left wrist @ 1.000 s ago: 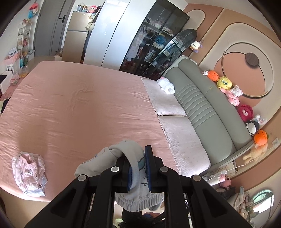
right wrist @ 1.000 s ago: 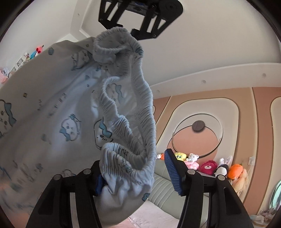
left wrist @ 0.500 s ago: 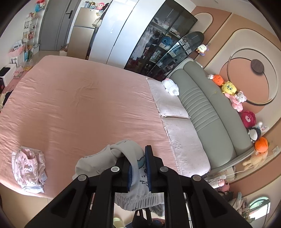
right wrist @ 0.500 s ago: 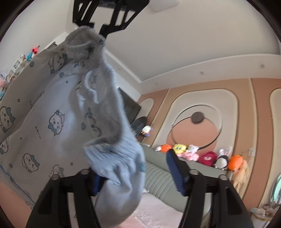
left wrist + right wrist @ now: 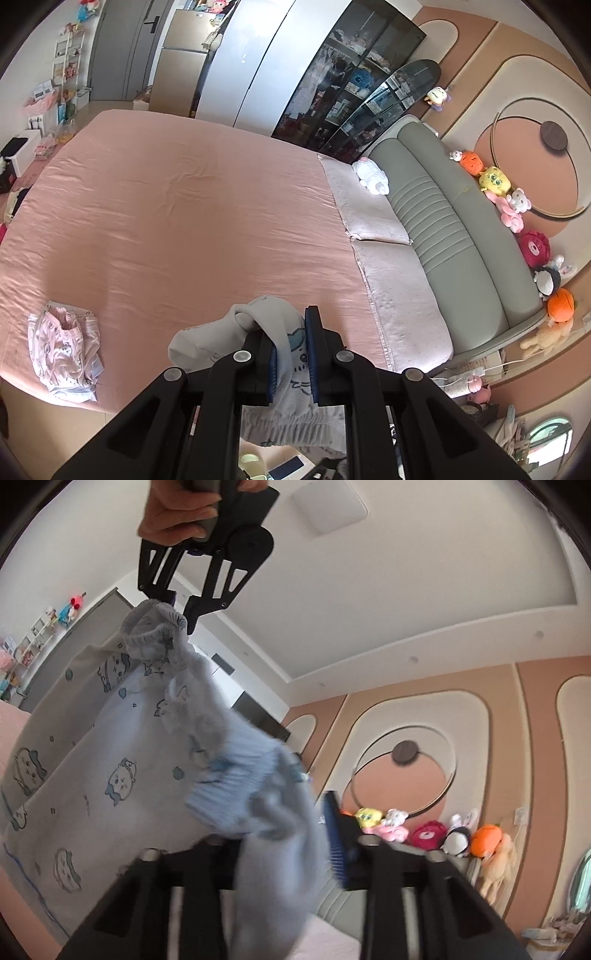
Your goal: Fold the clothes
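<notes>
1. Since a second ago the right gripper (image 5: 295,834) has gone from standing wide around the ribbed hem to closing on it, and the left gripper (image 5: 177,609) now shows farther off and higher in the right wrist view, with the garment stretched longer between the two.
2. Right gripper: its jaws are closing, with blurred pale blue cloth bunched between them and spilling down over the left finger; only the blue pad (image 5: 334,834) of the right finger shows clear.
3. Left gripper (image 5: 290,354): narrow, its blue pads clamped on the elastic waistband of the pale blue trousers (image 5: 258,332), which drape over its left finger and hang below the jaws.
4. Trousers (image 5: 92,775): in the air, hung from the left gripper above and running down to the right gripper, printed with small cartoon faces.
5. Only the left wrist view shows the pink bed (image 5: 184,221), a small pile of pink clothes (image 5: 64,354) near its front left edge, two pillows (image 5: 369,221) and the grey headboard (image 5: 461,236).
6. Only the right wrist view shows a hand (image 5: 177,509) gripping the left gripper's handle, and the ceiling.
7. Both views show the row of soft toys (image 5: 424,830) by the headboard.
</notes>
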